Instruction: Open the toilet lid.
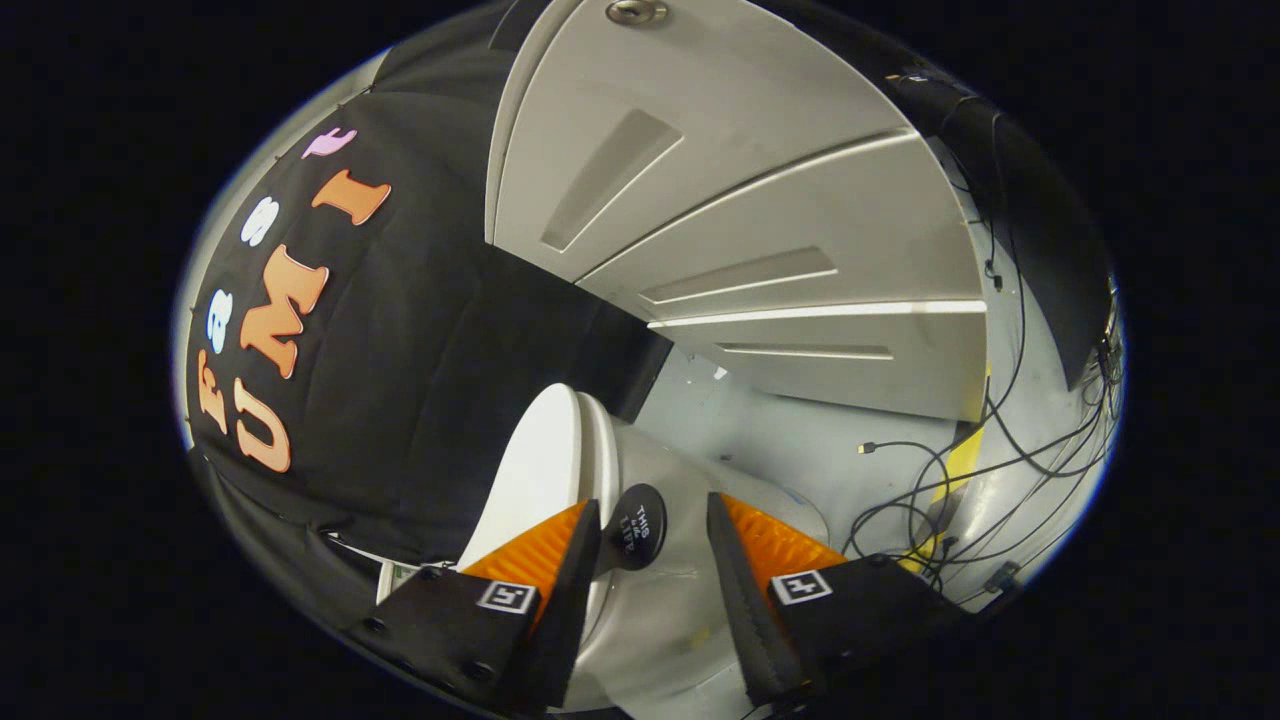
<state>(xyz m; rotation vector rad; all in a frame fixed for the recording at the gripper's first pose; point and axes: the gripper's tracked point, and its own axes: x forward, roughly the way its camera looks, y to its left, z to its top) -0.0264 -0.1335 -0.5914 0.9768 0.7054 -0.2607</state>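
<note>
The view is rolled on its side, with the floor off to the right. A white toilet stands just ahead of my fingers, its lid [545,465] lying down on the seat. The grey-white bowl [690,480] carries a round black sticker [638,525] on its front. My gripper [652,502] is open. One finger [545,560] lies over the front edge of the lid. The other finger [765,545] lies against the bowl's side. The sticker and the toilet's front rim sit in the gap between them; neither finger visibly presses on the lid.
A pale panelled door [740,200] with a metal knob [637,12] rises behind the toilet. Black cables [940,480] and a yellow strip [962,455] lie on the grey floor beside the bowl. Black cloth [420,380] hangs close behind the lid.
</note>
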